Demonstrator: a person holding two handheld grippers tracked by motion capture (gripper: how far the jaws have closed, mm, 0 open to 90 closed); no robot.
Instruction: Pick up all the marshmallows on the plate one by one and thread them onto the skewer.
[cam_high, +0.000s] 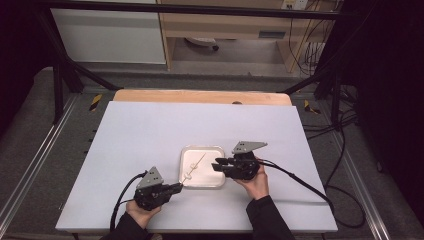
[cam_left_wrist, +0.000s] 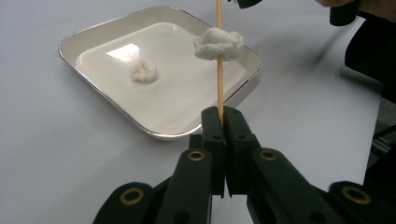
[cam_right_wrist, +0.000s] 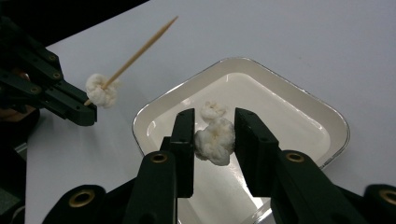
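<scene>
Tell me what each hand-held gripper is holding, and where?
The left hand-held gripper pinches the thin wooden skewer at its bottom end. The right hand-held gripper squeezes a fluffy white ball by its sides, above the white square tray.

The right gripper (cam_right_wrist: 214, 135) hangs over the white tray (cam_right_wrist: 299, 100), which sits on a pale table (cam_right_wrist: 303, 37). Between its two black jaws is a white fluffy ball (cam_right_wrist: 215, 140), touching the left jaw, with a narrow gap to the right one. A smaller white ball (cam_right_wrist: 211, 110) lies in the tray just beyond it. Left of the tray, the left gripper (cam_right_wrist: 86, 108) is clamped on the end of a wooden skewer (cam_right_wrist: 140, 49), which slants up away from the tray with a third ball (cam_right_wrist: 100, 91) threaded on just above the jaws.
</scene>
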